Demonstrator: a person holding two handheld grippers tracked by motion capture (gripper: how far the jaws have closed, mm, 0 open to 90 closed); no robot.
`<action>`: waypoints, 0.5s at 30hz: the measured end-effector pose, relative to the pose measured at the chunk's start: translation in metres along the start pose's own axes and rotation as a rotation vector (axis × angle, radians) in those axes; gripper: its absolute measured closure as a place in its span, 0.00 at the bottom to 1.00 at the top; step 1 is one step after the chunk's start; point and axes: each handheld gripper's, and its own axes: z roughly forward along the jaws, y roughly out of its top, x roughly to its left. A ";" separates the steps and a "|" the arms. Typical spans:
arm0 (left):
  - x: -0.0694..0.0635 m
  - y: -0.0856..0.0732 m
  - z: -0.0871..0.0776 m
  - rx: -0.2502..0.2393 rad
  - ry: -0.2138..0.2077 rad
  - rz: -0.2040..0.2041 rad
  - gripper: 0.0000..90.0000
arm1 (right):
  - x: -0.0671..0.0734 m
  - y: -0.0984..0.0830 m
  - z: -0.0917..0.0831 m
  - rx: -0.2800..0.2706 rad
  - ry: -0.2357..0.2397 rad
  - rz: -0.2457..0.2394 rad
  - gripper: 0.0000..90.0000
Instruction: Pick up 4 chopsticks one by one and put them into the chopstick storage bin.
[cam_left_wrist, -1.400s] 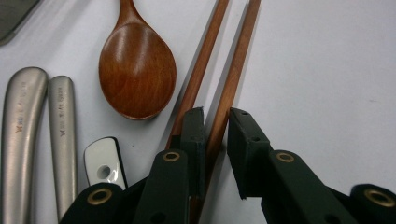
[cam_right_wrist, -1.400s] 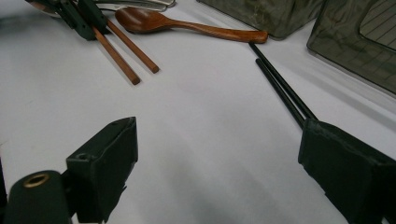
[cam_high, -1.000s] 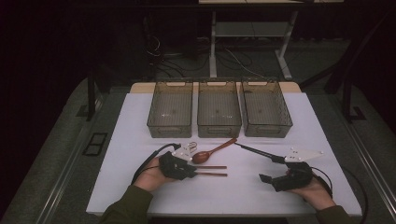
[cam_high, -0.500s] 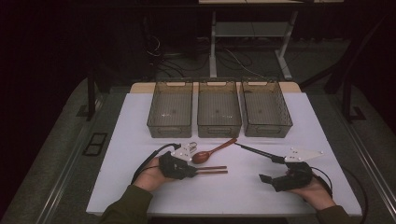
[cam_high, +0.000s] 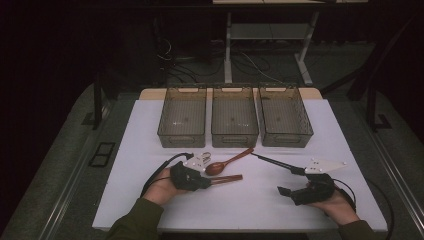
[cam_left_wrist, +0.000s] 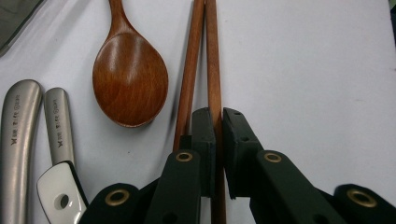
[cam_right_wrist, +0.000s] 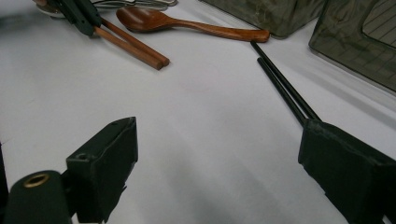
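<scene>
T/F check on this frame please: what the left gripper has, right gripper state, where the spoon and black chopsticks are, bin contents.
1. The left gripper is shut on just one of the wooden chopsticks. True; the other stick lies beside the jaws, outside them.
2. The right gripper holds the black chopsticks. False: its jaws stand wide open and the chopsticks lie on the table, running past one jaw.
3. The wooden spoon lies inside the middle bin. False: it lies on the white table in front of the bins.
4. All three bins look empty in the high view. True.
5. Metal cutlery handles lie next to the spoon bowl. True.
</scene>
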 end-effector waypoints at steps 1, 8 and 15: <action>0.000 0.000 0.000 -0.006 -0.003 -0.006 0.92 | 0.000 0.000 0.000 -0.001 0.000 0.000 0.13; -0.002 0.004 -0.003 -0.019 -0.014 -0.017 0.92 | 0.000 0.000 0.000 0.000 0.000 0.000 0.13; -0.002 0.005 -0.008 -0.043 -0.016 -0.053 0.92 | 0.000 0.000 0.000 0.001 -0.001 -0.002 0.13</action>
